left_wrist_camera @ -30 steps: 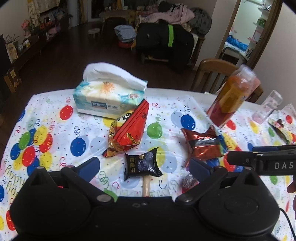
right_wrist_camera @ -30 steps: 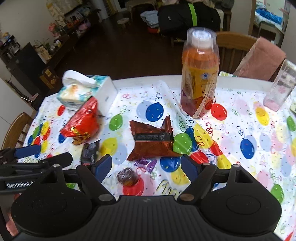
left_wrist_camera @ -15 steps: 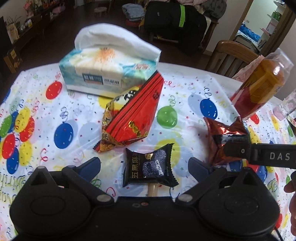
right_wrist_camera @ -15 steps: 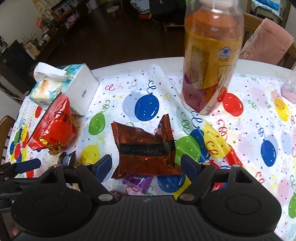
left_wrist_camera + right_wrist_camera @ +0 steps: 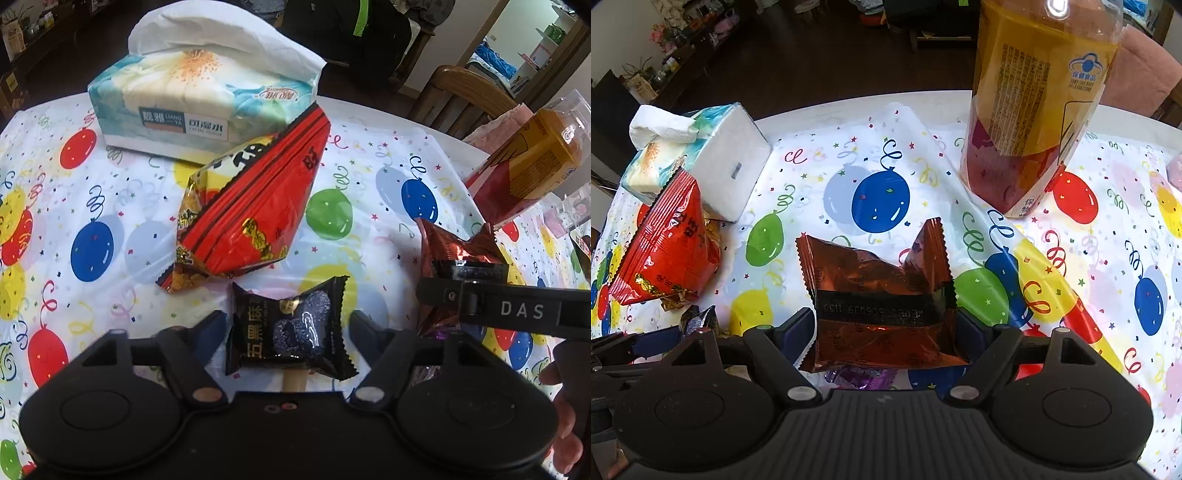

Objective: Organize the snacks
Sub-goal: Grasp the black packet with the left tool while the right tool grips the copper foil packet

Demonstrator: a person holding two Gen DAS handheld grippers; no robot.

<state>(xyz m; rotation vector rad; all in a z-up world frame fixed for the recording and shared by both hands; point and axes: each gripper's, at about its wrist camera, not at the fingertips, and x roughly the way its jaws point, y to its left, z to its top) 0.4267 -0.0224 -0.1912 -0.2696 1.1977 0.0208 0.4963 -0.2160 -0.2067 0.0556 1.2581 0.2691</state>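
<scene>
**Both claws low over snack packets**

Left claw (image 5: 288, 325): jaws apart, one to each side of black snack packet (image 5: 291, 332), which lies flat on the desk between them; contact with the wrapper not discernible. Pale stick-like piece (image 5: 293, 380) showing under the packet's near edge.

Right claw (image 5: 886, 328): jaws apart, flanking brown foil packet (image 5: 879, 299); fingers just beside the wrapper's edges, grip not confirmable. Purple wrapper (image 5: 857, 376) peeking out beneath the brown packet's near side.

Just beyond black packet: red snack bag (image 5: 251, 206), puffed, tilted, far corner touching or overlapping tissue pack (image 5: 207, 99). One white tissue pulled up from the top.

To the right of brown packet, farther back: orange drink bottle (image 5: 1034, 110), upright on the balloon-print tablecloth (image 5: 1108, 295) covering the desk.

Seen from left wrist view: right claw's black arm marked "DAS" crossing in front of brown packet; part of a hand (image 5: 565, 417) at the right edge. Wooden chair (image 5: 461, 96) behind the desk's far rim.
</scene>
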